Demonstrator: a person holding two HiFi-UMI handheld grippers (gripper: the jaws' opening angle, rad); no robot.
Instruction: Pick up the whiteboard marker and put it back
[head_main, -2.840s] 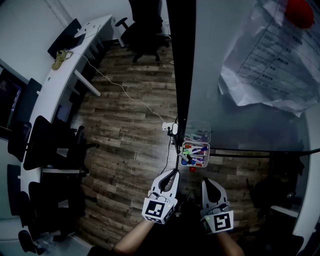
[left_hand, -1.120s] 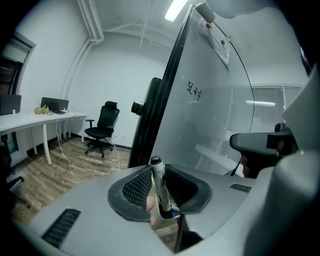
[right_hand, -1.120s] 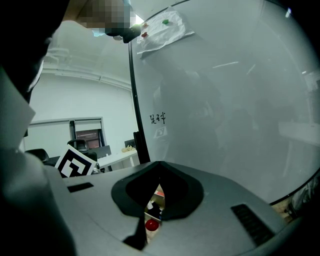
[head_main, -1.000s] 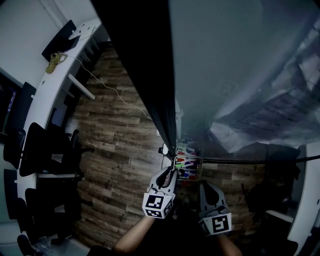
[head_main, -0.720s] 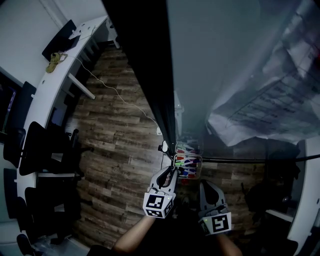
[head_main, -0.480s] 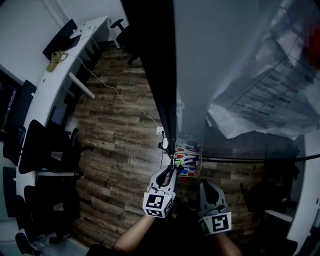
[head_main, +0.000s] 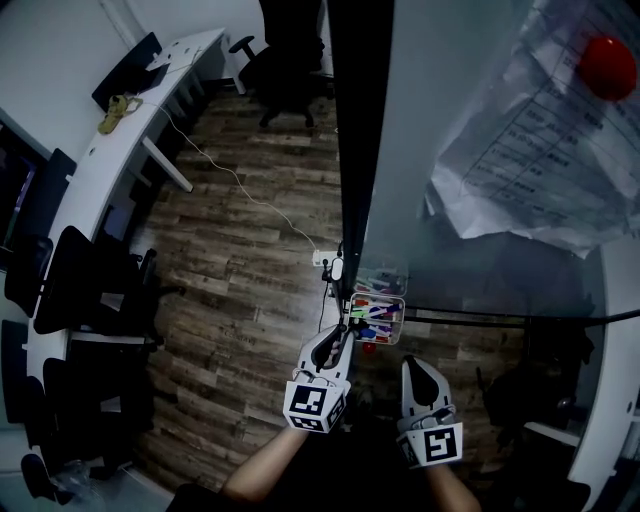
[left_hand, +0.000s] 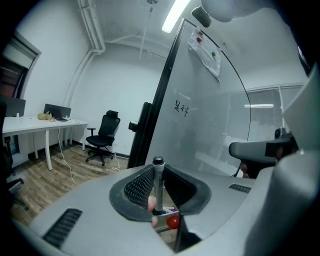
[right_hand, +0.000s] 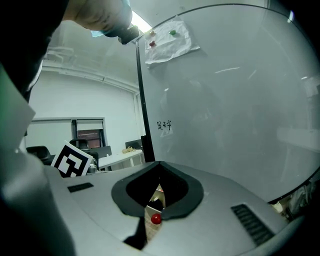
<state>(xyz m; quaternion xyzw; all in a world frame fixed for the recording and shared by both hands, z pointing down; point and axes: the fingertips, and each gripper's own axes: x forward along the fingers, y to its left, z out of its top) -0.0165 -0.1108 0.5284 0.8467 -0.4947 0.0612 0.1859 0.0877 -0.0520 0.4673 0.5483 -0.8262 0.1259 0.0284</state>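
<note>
Our left claw (left_hand: 158, 172) has just been closing and now holds the marker (left_hand: 158, 186) standing up, just beside the clear box (head_main: 402, 320) of pens (head_main: 377, 312); our right claw (head_main: 417, 366), also near the box, is closed with nothing in it. We think the marker could slip or tip, since it is round, smooth and hard, or bump the box's thin rim and fall outside it. The box looks like see-through plastic, and the claw pads (left_hand: 140, 187) are black and bumpy.
</note>
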